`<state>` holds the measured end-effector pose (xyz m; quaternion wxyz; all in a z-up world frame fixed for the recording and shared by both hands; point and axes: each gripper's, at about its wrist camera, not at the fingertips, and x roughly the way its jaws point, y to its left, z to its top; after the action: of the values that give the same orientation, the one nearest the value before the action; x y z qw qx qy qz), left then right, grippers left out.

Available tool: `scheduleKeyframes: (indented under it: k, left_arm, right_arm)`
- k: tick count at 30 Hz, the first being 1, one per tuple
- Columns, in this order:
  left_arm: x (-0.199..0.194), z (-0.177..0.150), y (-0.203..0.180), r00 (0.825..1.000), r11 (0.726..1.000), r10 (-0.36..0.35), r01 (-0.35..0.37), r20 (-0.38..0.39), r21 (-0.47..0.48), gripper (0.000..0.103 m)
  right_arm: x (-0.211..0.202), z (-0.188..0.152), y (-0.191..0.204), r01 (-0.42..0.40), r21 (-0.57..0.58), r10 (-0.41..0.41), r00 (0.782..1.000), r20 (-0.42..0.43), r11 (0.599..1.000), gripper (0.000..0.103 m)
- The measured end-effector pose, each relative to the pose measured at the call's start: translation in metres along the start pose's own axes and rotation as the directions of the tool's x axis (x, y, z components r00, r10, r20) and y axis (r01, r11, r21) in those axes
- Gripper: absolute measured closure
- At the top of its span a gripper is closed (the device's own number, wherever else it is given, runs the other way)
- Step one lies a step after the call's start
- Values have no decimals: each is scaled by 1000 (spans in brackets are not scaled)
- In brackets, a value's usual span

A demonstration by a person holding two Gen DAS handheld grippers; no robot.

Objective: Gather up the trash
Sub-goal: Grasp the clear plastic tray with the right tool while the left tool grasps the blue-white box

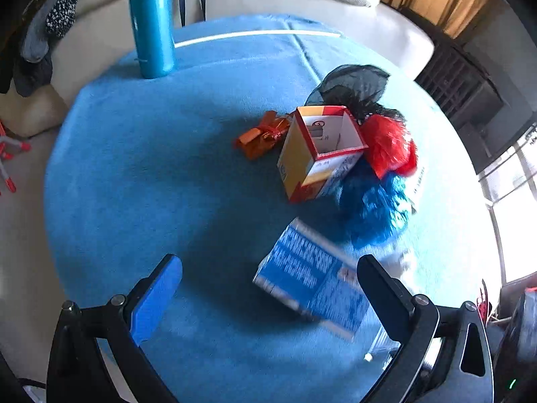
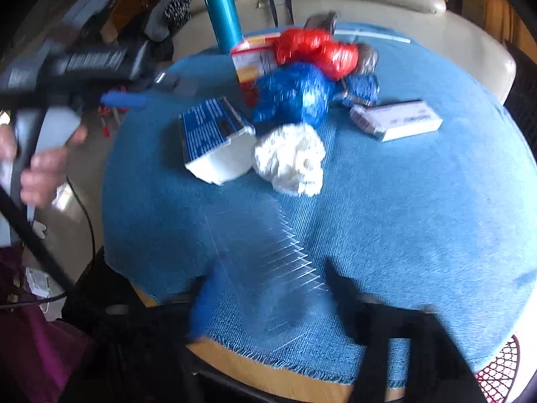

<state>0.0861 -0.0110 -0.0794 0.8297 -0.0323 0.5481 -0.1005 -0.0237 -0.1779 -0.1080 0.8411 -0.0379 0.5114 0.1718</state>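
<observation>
Blue carton (image 1: 308,282): flat on counter (image 1: 151,168), long axis running upper left to lower right. Left hand-held gripper (image 1: 268,262): wide open above it. Right hand-held gripper (image 2: 275,299): closed on clear ridged plastic (image 2: 261,255).

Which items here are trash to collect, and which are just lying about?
Trash:
- blue carton
- white paper wad
- open box
- orange wrapper
- red bag
- blue bag
- white carton

Lying about:
- teal bottle
- blue cloth
</observation>
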Motion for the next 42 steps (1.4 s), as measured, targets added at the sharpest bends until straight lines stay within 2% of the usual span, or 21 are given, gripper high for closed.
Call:
scheduleKeyframes:
  k: [3, 6, 7, 10, 11, 12, 13, 14, 15, 16, 17, 21, 24, 25, 26, 28, 29, 31, 32, 36, 42]
  left_arm:
    - [19, 9, -7, 999, 999, 20, -21, -35, -27, 0]
    - [32, 9, -10, 998, 998, 26, -29, -59, -49, 0]
    - [37, 8, -12, 997, 998, 29, -32, -65, -51, 4]
    - [49, 4, -13, 994, 997, 14, -21, -108, -69, 37]
    - [48, 2, -13, 996, 997, 24, -30, -87, -66, 42]
    - [47, 1, -14, 996, 998, 35, -40, -81, -56, 42]
    - [47, -1, -14, 996, 998, 36, -41, -77, -52, 50]
    - [46, -4, -14, 997, 998, 33, -37, -74, -56, 66]
    - [44, -6, -12, 997, 997, 30, -35, -72, -65, 73]
    - [41, -8, -10, 997, 997, 27, -31, -65, -71, 91]
    - [39, -10, -9, 998, 997, 25, -29, -58, -67, 95]
    - [36, -19, -12, 996, 996, 84, -85, -41, -31, 95]
    - [33, -24, -8, 998, 996, 34, -38, -45, -81, 93]
    - [30, -26, -6, 999, 995, 39, -42, -35, -90, 82]
    - [24, -27, -5, 999, 994, 42, -44, -18, -103, 61]
    - [7, -32, -3, 999, 992, 40, -36, 30, -123, 37]
    - [-4, -33, -7, 997, 994, 32, -24, 75, -109, 37]
    - [-16, -34, -17, 995, 999, 17, -14, 103, -31, 32]
    - [-19, -35, -24, 995, 1000, 6, -9, 100, 27, 27]
    - [-23, -42, -31, 998, 980, -40, 29, 52, 198, 26]
    - [-22, -57, -25, 996, 976, -88, 92, -28, 196, 26]
  right_arm:
    - [2, -1, -3, 0, 10, 0, 1000, 21, 1000, 78]
    - [-6, -6, -11, -36, 55, 33, 998, 60, 998, 79]
    - [-9, -7, -14, -41, 67, 36, 997, 71, 997, 79]
    - [-21, -15, -24, -74, 121, 62, 993, 102, 990, 79]
    - [-26, -18, -30, -93, 150, 77, 991, 112, 984, 79]
    - [-28, -19, -35, -108, 173, 88, 989, 119, 979, 79]
    - [-30, -22, -40, -124, 200, 99, 986, 132, 972, 79]
    - [-34, -24, -48, -143, 236, 109, 983, 148, 961, 79]
    - [-38, -27, -54, -160, 265, 120, 979, 162, 951, 79]
    - [-43, -31, -63, -184, 303, 133, 975, 180, 935, 79]
    - [-47, -34, -71, -194, 327, 135, 971, 196, 925, 79]
    - [-65, -48, -94, -205, 403, 108, 962, 251, 892, 79]
    - [-77, -63, -113, -188, 457, 65, 961, 270, 870, 79]
    - [-82, -69, -118, -187, 476, 54, 959, 279, 859, 79]
    - [-86, -74, -123, -189, 490, 47, 957, 288, 851, 79]
    - [-94, -82, -129, -183, 509, 27, 954, 299, 841, 79]
    - [-100, -88, -133, -176, 519, 13, 953, 302, 836, 79]
    - [-105, -97, -138, -173, 535, 1, 952, 306, 827, 79]
    - [-109, -102, -141, -174, 547, -5, 951, 310, 819, 79]
    - [-126, -123, -153, -164, 574, -32, 948, 316, 802, 79]
    - [-139, -156, -173, -128, 640, -94, 949, 301, 758, 79]
